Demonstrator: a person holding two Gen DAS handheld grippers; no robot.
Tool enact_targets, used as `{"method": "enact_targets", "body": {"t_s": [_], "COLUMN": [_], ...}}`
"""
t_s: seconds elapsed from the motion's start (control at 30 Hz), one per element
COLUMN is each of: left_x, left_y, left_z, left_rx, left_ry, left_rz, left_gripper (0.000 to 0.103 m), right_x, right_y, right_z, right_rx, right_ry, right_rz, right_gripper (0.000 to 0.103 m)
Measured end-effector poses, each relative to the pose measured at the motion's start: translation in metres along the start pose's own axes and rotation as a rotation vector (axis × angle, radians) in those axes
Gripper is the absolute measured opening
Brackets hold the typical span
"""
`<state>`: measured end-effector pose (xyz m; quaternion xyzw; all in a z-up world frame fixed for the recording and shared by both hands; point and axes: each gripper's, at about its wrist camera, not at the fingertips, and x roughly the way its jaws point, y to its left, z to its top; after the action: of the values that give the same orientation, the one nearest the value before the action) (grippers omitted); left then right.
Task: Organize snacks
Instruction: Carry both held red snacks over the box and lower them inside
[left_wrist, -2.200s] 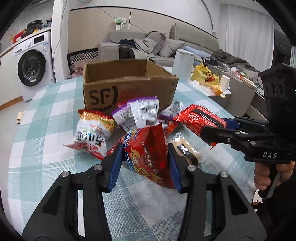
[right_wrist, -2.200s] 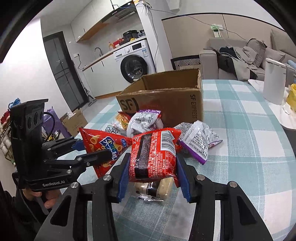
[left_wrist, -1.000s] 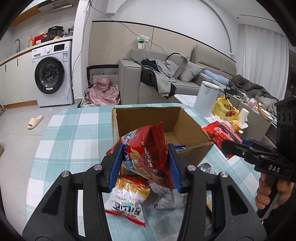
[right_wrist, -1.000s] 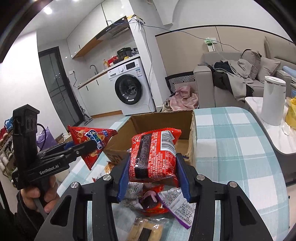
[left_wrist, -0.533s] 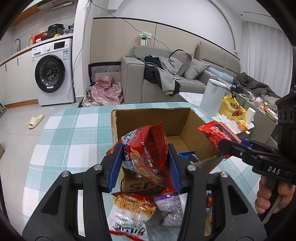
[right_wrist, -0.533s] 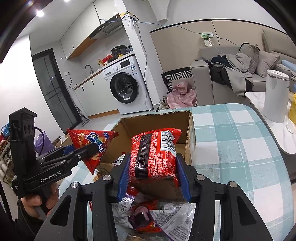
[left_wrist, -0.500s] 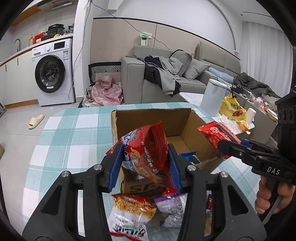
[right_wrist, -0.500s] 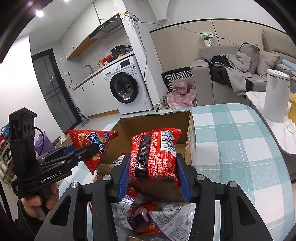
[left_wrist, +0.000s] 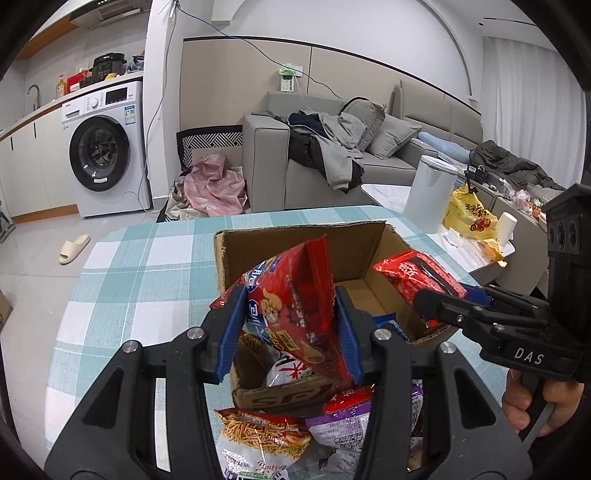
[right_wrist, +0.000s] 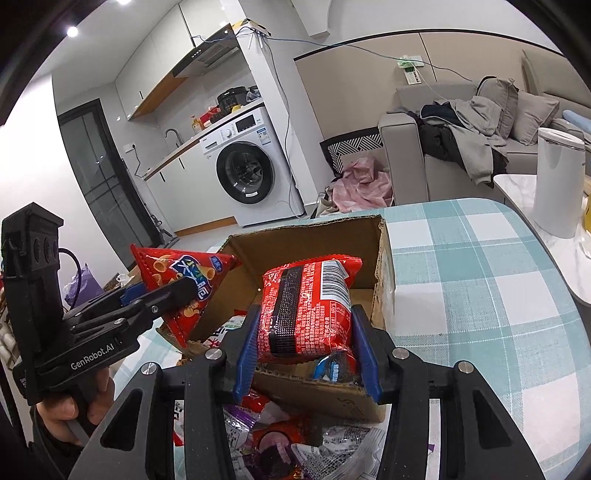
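Checked surface (left_wrist: 147, 266): teal and white squares, carrying an open cardboard box (left_wrist: 266, 240) with loose packets piled against its near wall.

Cardboard box: brown, flaps up, printed lettering on near wall. Inside: a blue packet (left_wrist: 391, 325) on the floor near the right wall and a white packet with red print (left_wrist: 291, 369) against the near wall; rest of floor bare.

Left gripper (left_wrist: 290, 328): jaws clamped on red chip bag (left_wrist: 295, 295), held upright over the near edge of the box. Bag red, crinkled, blue band of lettering, cartoon figure, top corner pointed.

Right gripper (right_wrist: 306, 345): jaws clamped on red noodle packet (right_wrist: 308, 306), held over the near right part of the box. Packet red, glossy, black vertical band, white barcode panel at upper right.

Outside the box, at near wall: orange-and-white snack packet (left_wrist: 258, 439), purple packet (left_wrist: 343, 424).
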<state>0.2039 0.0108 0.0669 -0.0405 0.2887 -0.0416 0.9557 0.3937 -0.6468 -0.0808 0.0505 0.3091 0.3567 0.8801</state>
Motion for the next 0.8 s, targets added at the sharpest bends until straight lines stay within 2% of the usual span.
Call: {"method": "enact_targets", "body": {"t_s": [0.3,0.63,0.8], "left_x": [0.014,0.042,0.046], "left_y": [-0.011,-0.009,-0.005], "left_z": [-0.001,-0.012,-0.016], "left_rx": [0.042,0.023,0.016], "left_ry": [0.006,0.08,0.078], "left_rz": [0.005,-0.003,-0.011], "left_gripper": [0.043,0.041,0.041], "right_x": [0.006,0.01,0.009], "right_y": [0.003,0.006,0.008], "right_z": [0.002,0.005,0.004], "right_rx": [-0.012,-0.024,-0.04], "right_ry": [0.004,0.006,0.006], "right_rz": [-0.016,-0.032,-0.032], "right_gripper": [0.047,0.048,0.048]}}
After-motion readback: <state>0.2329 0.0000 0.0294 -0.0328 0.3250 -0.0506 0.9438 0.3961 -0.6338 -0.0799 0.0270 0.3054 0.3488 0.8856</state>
